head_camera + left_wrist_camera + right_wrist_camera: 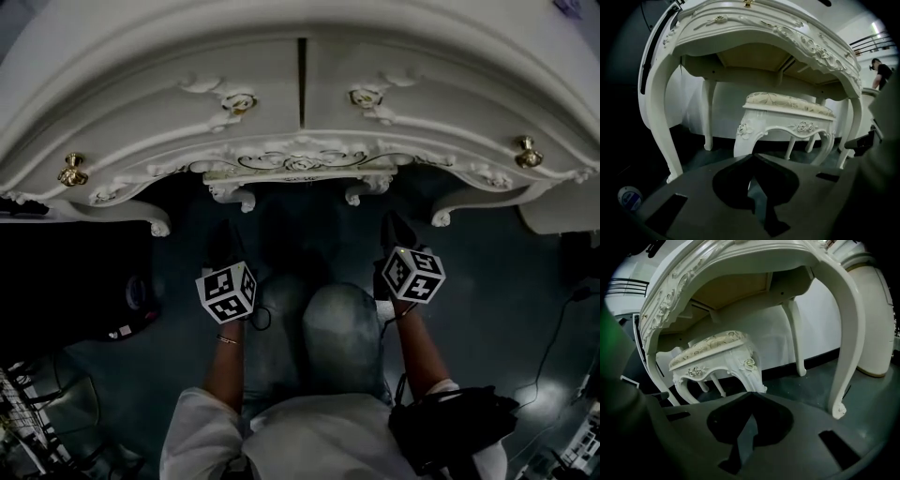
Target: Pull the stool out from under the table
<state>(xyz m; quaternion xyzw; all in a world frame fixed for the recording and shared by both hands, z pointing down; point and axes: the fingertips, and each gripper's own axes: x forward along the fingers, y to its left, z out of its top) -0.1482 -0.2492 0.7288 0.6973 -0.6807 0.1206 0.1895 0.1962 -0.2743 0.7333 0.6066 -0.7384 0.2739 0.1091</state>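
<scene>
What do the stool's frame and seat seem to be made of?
Stool frame: likely wood painted glossy cream-white; carved roses and curved legs with a soft sheen suggest it. Stool seat: padded fabric, pale with a leafy pattern; exact cloth unclear.

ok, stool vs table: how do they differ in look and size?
The table is much larger and stands over the stool, which sits tucked under it. The stool has a patterned cushion top; the table has drawers with gold knobs. Both are cream-white with carved flowers and curved legs.
</scene>
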